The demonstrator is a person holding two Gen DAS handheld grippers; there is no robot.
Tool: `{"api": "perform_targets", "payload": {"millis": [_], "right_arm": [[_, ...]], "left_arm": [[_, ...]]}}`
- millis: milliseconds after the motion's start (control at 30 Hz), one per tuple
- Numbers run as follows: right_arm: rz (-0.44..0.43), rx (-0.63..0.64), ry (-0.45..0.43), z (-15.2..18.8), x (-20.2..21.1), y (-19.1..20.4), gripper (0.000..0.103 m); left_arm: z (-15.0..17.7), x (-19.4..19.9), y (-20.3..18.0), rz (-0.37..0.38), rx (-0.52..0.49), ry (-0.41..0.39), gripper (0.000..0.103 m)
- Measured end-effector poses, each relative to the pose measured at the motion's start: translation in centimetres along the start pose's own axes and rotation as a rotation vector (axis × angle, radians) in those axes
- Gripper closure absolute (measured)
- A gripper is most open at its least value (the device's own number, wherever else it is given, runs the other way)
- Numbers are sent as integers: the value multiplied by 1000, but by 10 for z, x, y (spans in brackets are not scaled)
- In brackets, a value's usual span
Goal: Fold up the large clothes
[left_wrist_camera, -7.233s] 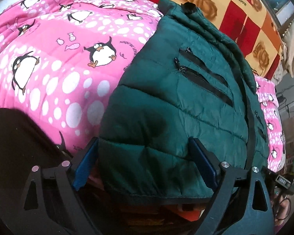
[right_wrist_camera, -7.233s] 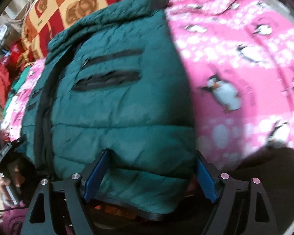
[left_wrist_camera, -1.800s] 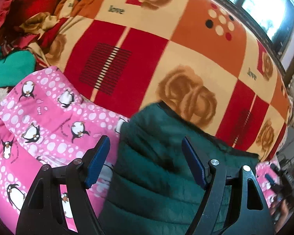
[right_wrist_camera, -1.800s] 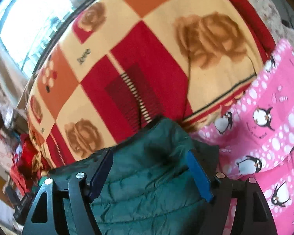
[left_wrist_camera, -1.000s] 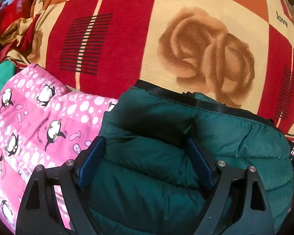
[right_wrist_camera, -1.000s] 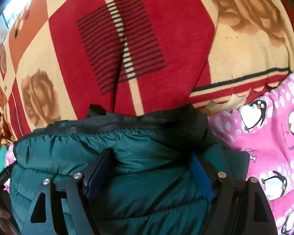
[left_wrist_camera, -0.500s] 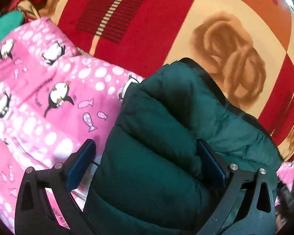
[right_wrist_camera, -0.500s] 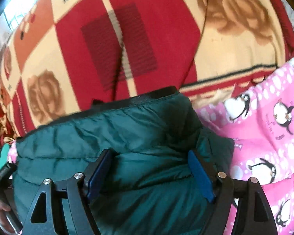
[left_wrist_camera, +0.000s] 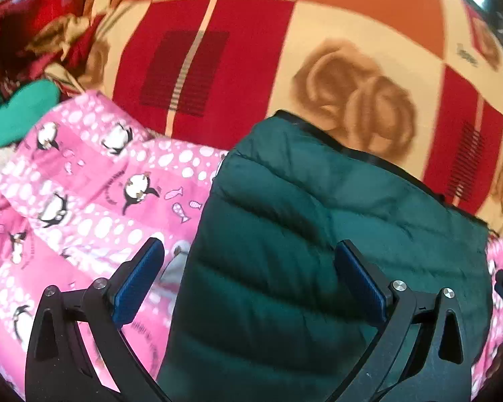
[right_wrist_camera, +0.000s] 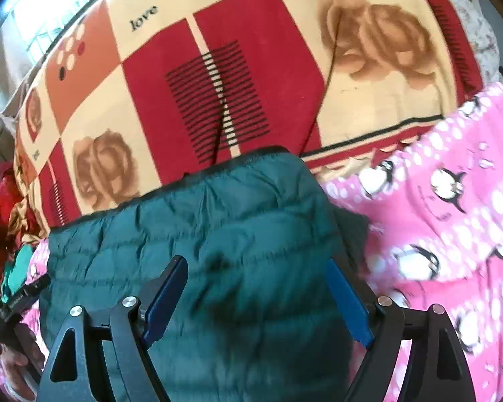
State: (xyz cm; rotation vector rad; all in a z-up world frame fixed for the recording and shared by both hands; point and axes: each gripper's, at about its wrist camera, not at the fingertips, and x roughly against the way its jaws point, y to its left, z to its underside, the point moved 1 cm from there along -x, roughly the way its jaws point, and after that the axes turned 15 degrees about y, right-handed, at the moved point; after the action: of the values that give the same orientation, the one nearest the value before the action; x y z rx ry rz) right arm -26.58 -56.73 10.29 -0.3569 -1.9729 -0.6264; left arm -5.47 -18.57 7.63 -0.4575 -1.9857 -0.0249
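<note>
A dark green quilted puffer jacket (left_wrist_camera: 318,241) lies folded on the pink penguin blanket (left_wrist_camera: 84,201); it also shows in the right wrist view (right_wrist_camera: 234,234). My left gripper (left_wrist_camera: 248,274) is open and hovers over the jacket's left edge, one blue pad over the blanket and one over the jacket. My right gripper (right_wrist_camera: 255,298) is open over the jacket's right part, holding nothing. The jacket's black-trimmed edge lies against the patterned blanket behind.
A red, orange and cream rose-patterned blanket (left_wrist_camera: 318,50) rises behind the jacket, also in the right wrist view (right_wrist_camera: 218,83). Red and teal clothes (left_wrist_camera: 20,107) are piled at far left. The other gripper and a hand (right_wrist_camera: 13,351) show at the lower left of the right wrist view.
Both grippers have pulled back a little from the jacket, with jaws open and off the fabric. The jacket stays folded in place.
</note>
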Motion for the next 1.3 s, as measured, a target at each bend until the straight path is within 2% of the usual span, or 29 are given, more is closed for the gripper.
{"api": "perform_targets", "payload": {"millis": [167,333,500,667,733,833,900,1100,1300], "right_arm": [[47,59,-8,31,2,4,21],[136,113,79,43,-20,4,21],[101,77,53,49,6,4,21],[74,98,-6,65,35,10,20],[70,117,6,71,32,15,15],[127,136,74,72,4,18,15],[141,133,109,75,-12,15,10],[131,112,96,76,-12,11,8],[103,95,60,72,8,5,8]], "left_arm": [[29,19,-2,-31,-39,-36,1],[49,1,-8,-88,-85,29,1],[61,4,-11,-88,-78,30,1],[68,6,-17,-101,-90,26,1],[70,6,-18,-103,-86,25,1],[73,5,-19,-114,-91,22,1],[75,5,-20,-121,-97,22,1],[75,5,-20,-122,-104,22,1],[75,5,-19,-114,-98,16,1]]}}
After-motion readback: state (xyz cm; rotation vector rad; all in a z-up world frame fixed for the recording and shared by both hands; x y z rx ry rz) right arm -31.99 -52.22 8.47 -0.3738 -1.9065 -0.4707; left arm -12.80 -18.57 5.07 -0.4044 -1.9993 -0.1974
